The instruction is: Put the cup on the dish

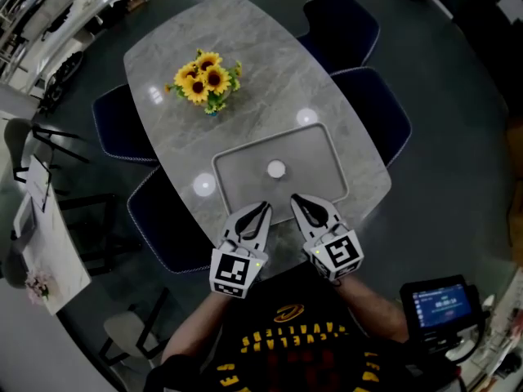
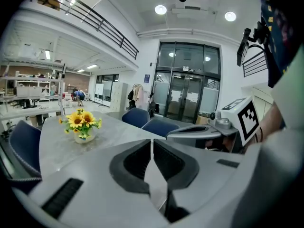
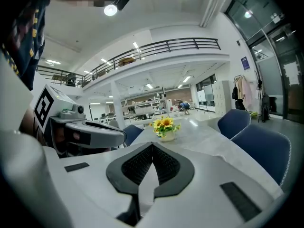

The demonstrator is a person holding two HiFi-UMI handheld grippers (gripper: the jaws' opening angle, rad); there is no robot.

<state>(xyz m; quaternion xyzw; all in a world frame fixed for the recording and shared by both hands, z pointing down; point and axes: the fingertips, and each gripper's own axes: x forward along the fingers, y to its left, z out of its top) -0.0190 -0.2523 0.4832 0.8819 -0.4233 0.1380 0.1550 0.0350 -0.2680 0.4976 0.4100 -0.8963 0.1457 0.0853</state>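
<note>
Fingers of left gripper [image 1: 265, 207] and right gripper [image 1: 296, 199] meet, empty; yellow lettering [image 1: 296, 331] on the black shirt [image 1: 278, 299] is illegible.

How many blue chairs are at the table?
4 blue chairs: far right, near right, far left, near left of the table. The person's body may hide another.

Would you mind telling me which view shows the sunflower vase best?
The left gripper view: the sunflower vase stands side-on, blooms and pot both clear. The head view shows the sunflower vase from above, blooms hiding most of the pot. The right gripper view shows the sunflower vase side-on, but smaller.
</note>
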